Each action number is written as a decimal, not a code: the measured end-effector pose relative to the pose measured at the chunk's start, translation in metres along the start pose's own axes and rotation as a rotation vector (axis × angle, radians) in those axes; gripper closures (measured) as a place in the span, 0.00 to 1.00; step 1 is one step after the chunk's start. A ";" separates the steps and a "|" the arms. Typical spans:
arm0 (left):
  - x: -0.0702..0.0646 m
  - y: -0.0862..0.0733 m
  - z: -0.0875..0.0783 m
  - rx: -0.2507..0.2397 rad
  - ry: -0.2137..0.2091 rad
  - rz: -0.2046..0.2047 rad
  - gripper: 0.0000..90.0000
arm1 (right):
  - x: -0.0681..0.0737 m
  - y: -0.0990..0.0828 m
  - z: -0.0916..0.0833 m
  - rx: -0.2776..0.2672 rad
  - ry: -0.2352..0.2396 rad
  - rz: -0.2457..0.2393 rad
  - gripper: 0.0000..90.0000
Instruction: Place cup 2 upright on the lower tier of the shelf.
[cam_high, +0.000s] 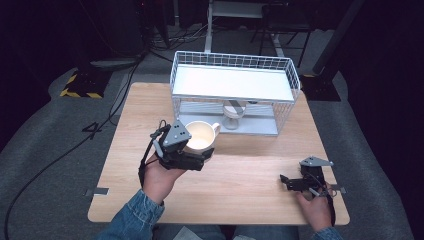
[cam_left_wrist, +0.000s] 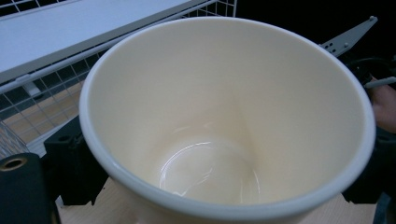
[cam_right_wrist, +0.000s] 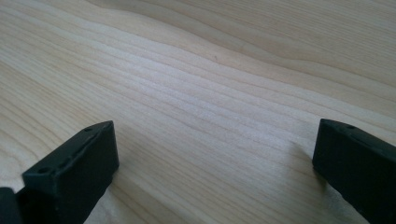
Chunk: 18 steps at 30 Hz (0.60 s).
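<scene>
The left hand-held gripper pinches a cream mug — its jaws sit on either side of the mug's wall, one dark jaw at each flank in the left gripper view, where the mug opens toward the camera with its glossy inside bare. Seen from above, the mug is over the middle of the wooden bench, just in front of a white wire rack, with its handle pointing right toward the rack's lower level. Whether its base touches the bench or is lifted clear is hard to tell from the high view.

The rack stands at the far edge of the bench and has a flat white shelf on top. On its lower level stands a small glass-like item, probably a cup, though it is too small to be sure.

The right hand-held gripper rests low near the bench's right front corner, well apart from the mug. Its jaws are spread wide — in the right gripper view they frame nothing but wood grain.
</scene>
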<state>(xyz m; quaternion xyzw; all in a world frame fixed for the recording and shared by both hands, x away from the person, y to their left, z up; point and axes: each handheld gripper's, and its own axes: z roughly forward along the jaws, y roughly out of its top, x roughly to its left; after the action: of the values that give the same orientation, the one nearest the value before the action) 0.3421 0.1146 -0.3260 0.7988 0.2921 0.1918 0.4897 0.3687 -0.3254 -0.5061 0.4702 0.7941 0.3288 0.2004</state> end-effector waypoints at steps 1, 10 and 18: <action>0.001 0.002 0.001 0.000 -0.002 -0.001 0.11 | 0.002 0.000 0.000 -0.001 -0.003 0.005 0.00; 0.011 0.028 0.010 -0.017 0.004 0.033 0.11 | 0.003 0.000 0.001 -0.002 -0.003 0.002 0.00; 0.022 0.050 0.019 -0.028 0.005 0.048 0.11 | 0.003 0.000 0.001 -0.002 -0.003 0.002 0.00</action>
<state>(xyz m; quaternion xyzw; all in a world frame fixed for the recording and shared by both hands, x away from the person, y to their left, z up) 0.3836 0.0988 -0.2888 0.7983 0.2712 0.2093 0.4952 0.3679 -0.3222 -0.5063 0.4714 0.7929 0.3291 0.2019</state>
